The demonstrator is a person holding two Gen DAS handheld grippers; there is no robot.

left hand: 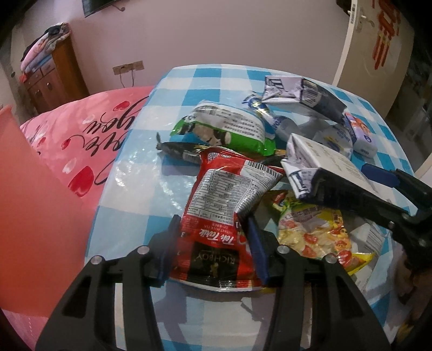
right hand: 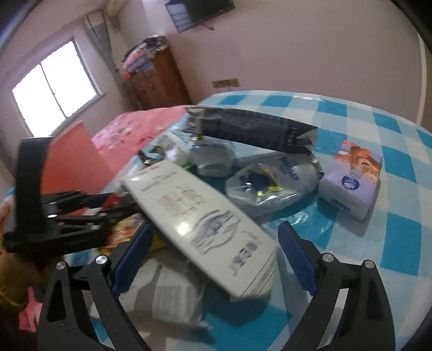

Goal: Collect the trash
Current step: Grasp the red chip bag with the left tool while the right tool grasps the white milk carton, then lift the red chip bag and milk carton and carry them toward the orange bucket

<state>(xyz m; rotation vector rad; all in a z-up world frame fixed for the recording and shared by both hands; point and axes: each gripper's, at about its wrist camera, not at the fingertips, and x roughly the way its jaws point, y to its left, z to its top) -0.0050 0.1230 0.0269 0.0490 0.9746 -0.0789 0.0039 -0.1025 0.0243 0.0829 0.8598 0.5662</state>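
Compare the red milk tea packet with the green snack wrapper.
The red milk tea packet lies nearest, between the left gripper jaws; the green snack wrapper lies farther back, untouched. The red packet shows a barcode and a nutrition table; the green wrapper shows dense white-panel text. Both are crinkled and lie on the checked tablecloth.

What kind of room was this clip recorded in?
Most likely a bedroom in a home. A bed with a pink heart-print cover sits beside the table with the blue checked cloth, a wooden cabinet carries folded bedding, and a wall-mounted screen hangs above.
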